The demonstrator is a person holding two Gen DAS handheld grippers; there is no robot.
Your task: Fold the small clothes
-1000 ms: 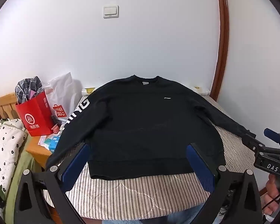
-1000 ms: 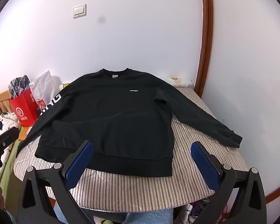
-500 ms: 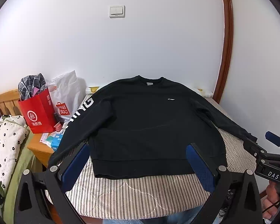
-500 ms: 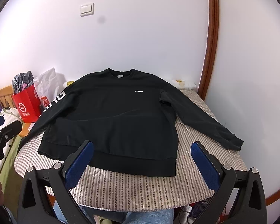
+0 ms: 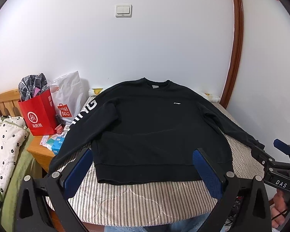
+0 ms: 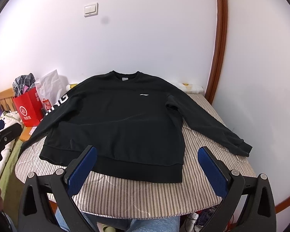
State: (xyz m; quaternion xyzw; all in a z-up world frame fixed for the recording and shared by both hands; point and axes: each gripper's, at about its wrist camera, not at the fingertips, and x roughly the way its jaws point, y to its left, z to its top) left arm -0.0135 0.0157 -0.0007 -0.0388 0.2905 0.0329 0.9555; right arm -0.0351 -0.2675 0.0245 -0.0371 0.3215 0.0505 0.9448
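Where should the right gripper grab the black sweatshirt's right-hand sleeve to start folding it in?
Probably at the cuff, coming in from the table's right edge. The sleeve lies flat and angled outward from the black sweatshirt, and its cuff is the free end nearest the open right gripper.

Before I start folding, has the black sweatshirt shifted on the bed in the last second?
No. The black sweatshirt keeps its place against the light switch and the striped bed; only the camera drifted slightly.
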